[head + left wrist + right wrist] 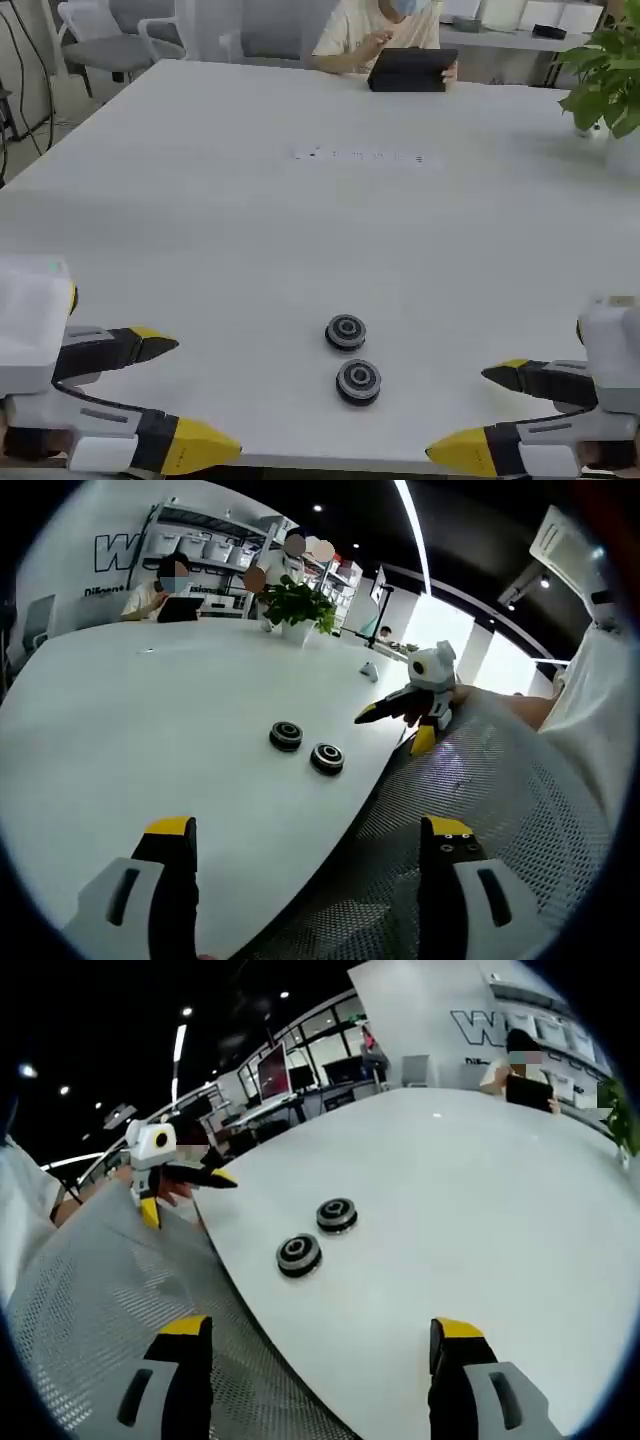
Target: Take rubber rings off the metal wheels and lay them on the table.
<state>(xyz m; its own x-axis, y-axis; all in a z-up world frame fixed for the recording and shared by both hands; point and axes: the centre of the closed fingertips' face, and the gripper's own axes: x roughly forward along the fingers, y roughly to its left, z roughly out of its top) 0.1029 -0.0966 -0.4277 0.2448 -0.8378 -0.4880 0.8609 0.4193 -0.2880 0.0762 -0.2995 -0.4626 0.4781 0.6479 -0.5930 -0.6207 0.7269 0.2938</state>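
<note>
Two metal wheels with black rubber rings lie flat near the front edge of the white table: the farther wheel (pixel 346 333) (pixel 286 736) (pixel 337 1215) and the nearer wheel (pixel 358 381) (pixel 327 759) (pixel 299 1255). My left gripper (pixel 185 395) (pixel 308 835) is at the table's front left, open, nothing between its yellow-tipped jaws. My right gripper (pixel 475 412) (pixel 322 1337) is at the front right, also open and holding nothing. Each stands well to the side of the wheels, pointing inward.
A person sits at the table's far side with a dark tablet (pixel 412 70). A potted plant (pixel 606 80) stands at the far right. A grey mesh surface (pixel 480 780) lies beside the table's front edge.
</note>
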